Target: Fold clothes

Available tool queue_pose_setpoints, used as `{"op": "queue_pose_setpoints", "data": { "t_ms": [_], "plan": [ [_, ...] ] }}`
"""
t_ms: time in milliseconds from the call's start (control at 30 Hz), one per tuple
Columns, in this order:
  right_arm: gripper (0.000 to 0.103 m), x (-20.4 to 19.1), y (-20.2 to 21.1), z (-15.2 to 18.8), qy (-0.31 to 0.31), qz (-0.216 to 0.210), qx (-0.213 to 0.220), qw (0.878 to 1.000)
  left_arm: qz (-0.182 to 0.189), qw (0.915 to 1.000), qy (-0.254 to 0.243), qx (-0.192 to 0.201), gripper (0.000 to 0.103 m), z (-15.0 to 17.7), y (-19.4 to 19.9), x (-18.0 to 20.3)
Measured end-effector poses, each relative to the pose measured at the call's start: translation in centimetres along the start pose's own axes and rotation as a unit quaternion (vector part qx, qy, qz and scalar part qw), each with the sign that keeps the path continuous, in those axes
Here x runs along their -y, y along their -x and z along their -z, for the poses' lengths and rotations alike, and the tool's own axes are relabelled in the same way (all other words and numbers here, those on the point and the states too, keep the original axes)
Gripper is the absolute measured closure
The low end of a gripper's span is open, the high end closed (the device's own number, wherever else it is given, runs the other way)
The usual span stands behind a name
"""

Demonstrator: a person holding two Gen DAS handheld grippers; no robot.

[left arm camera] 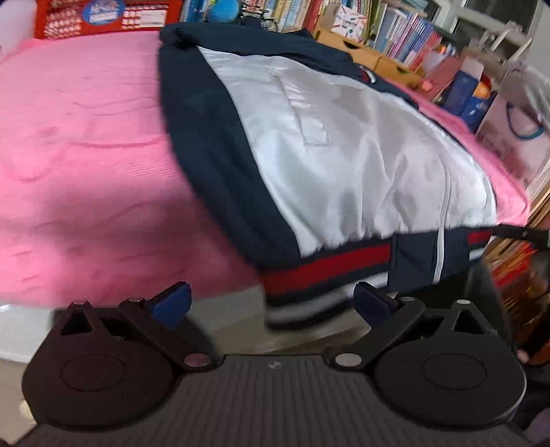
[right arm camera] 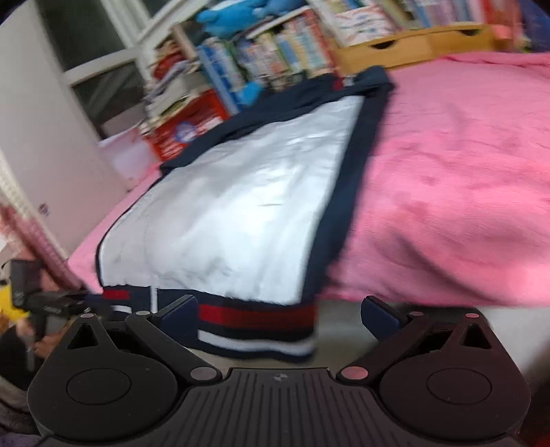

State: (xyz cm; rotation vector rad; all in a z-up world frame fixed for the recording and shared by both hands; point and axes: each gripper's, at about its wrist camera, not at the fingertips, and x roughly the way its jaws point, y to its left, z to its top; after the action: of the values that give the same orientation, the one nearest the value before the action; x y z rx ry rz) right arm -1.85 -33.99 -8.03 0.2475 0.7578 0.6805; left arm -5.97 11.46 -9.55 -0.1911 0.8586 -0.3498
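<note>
A navy jacket (left arm camera: 319, 137) with a white lining side up lies lengthwise on the pink bed cover (left arm camera: 86, 154); its red, white and navy striped hem hangs over the bed's near edge. The same jacket (right arm camera: 240, 213) shows in the right wrist view, hem (right arm camera: 257, 326) toward me. My left gripper (left arm camera: 271, 304) is open just short of the hem's left part, nothing between its fingers. My right gripper (right arm camera: 278, 314) is open too, with the hem lying between and just beyond its blue pads (right arm camera: 378, 316), not pinched. The other gripper's tip (right arm camera: 51, 302) shows at the hem's left corner.
Bookshelves (right arm camera: 261, 51) packed with books run along the bed's far side, with a wooden drawer box (right arm camera: 412, 44) and a blue plush toy (right arm camera: 233, 17). A red box (left arm camera: 103, 17) stands at the bed's far end. Pink bed cover (right arm camera: 464, 172) spreads wide beside the jacket.
</note>
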Motion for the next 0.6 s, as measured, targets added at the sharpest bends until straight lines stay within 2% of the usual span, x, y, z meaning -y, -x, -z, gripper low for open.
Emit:
{"op": "queue_pose_setpoints", "data": {
  "t_ms": [33,67,100,133,167,200,233,267,300,333,367,400,433,467,500,567,600],
  "plan": [
    [0.003,0.0,-0.7,-0.2,0.005,-0.004,-0.003,1.0,-0.004,0.9999,0.011,0.006,0.001,-0.2,-0.8,-0.1],
    [0.011,0.3,-1.5,-0.4,0.004,-0.01,-0.007,1.0,0.0,0.9996,0.026,0.009,0.002,-0.2,-1.4,-0.5],
    [0.02,0.8,-2.2,-0.6,-0.007,-0.024,-0.015,1.0,0.018,0.9987,0.047,0.005,0.009,0.0,-2.0,-1.1],
    [0.049,1.3,-2.7,-0.7,-0.03,-0.045,-0.032,0.998,0.043,0.997,0.064,-0.007,0.018,0.2,-2.4,-1.2],
    [0.058,1.6,-3.0,-0.8,-0.058,-0.065,-0.054,0.995,0.068,0.9943,0.078,-0.022,0.048,0.4,-2.7,-1.2],
    [0.062,1.4,-2.6,-0.9,-0.07,-0.081,-0.07,0.992,0.087,0.9918,0.083,-0.042,0.062,0.6,-2.5,-0.6],
    [0.065,0.8,-1.8,-1.0,-0.065,-0.096,-0.08,0.99,0.106,0.9894,0.084,-0.053,0.063,0.6,-1.4,0.2],
    [0.066,-0.1,-0.6,-1.2,-0.056,-0.115,-0.083,0.988,0.128,0.9865,0.084,-0.058,0.069,0.4,-0.1,1.1],
    [0.066,-1.2,1.1,-1.8,-0.044,-0.139,-0.071,0.987,0.164,0.9823,0.082,-0.04,0.073,-0.4,1.9,1.7],
    [0.066,-2.3,3.0,-2.7,-0.034,-0.166,-0.05,0.984,0.206,0.9753,0.079,-0.011,0.073,-1.6,4.2,2.4],
    [0.066,-3.4,4.9,-3.9,-0.023,-0.189,-0.016,0.982,0.225,0.972,0.058,0.035,0.072,-3.4,6.5,2.8],
    [0.066,-4.1,6.2,-5.7,-0.01,-0.194,0.031,0.98,0.231,0.9684,0.028,0.088,0.068,-5.5,8.7,3.2],
    [0.061,-4.6,7.1,-7.6,0.003,-0.184,0.077,0.98,0.212,0.9687,0.004,0.13,0.062,-7.6,10.0,3.4],
    [0.051,-4.7,7.1,-9.4,0.018,-0.161,0.105,0.981,0.178,0.9699,-0.017,0.165,0.055,-9.7,10.8,3.6],
    [0.049,-4.5,6.2,-11.3,0.035,-0.124,0.117,0.985,0.144,0.9728,-0.025,0.18,0.055,-11.9,10.7,3.3],
    [0.05,-3.7,3.8,-13.8,0.051,-0.062,0.091,0.993,0.081,0.9852,-0.004,0.151,0.055,-14.7,9.0,2.6],
    [0.05,-3.7,2.9,-14.2,0.063,-0.038,0.068,0.995,0.06,0.9892,-0.012,0.133,0.056,-14.5,8.6,2.7]
  ]
}}
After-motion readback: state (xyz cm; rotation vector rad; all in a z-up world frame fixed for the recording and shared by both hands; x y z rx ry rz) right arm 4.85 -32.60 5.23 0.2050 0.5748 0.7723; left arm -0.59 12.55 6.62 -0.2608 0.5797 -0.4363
